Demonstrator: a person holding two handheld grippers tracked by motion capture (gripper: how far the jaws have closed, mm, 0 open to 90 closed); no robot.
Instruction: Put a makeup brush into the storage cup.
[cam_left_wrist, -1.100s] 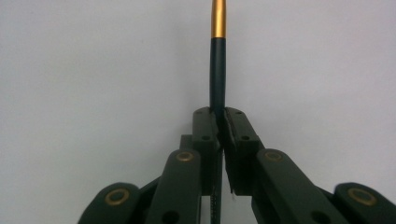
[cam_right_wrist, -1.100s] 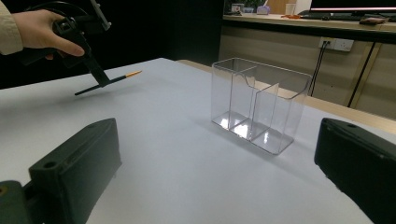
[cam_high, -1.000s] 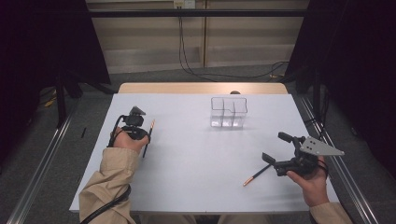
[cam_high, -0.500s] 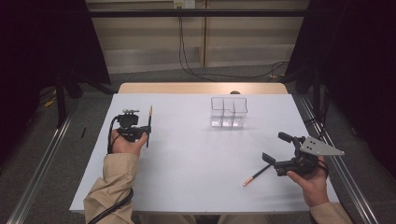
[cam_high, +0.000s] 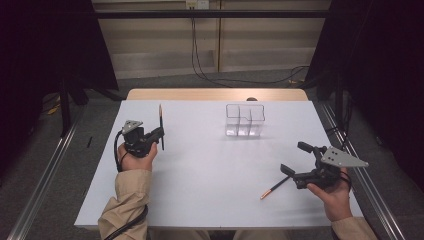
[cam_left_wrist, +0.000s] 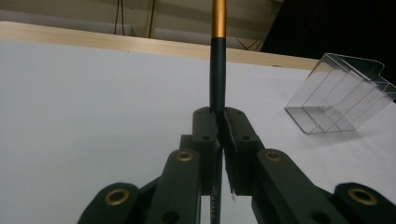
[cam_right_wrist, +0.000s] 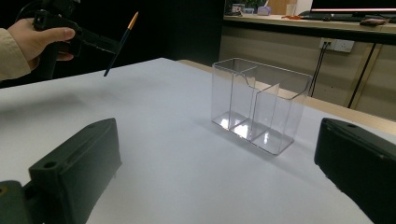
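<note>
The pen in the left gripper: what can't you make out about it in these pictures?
- Pen, left gripper view: its top is cut off by the upper edge, and the fingers hide part of the barrel.
- High view: the pen is too small to show any print.
- Right gripper view: it is far off and too small for detail.

- Left claw (cam_high: 159, 134): jaws clamped tight, pads pressed together, aimed to the person's right and raised off the counter (cam_high: 200, 200).
- Left hand (cam_high: 136, 157) wraps the claw body from below; beige sleeve (cam_high: 122, 200) runs in from the bottom edge.
- Right claw (cam_high: 296, 159): jaws spread wide, nothing between them, pointing left, low over the counter.
- Right hand (cam_high: 334, 192) grips it from behind, near the right edge.
</note>
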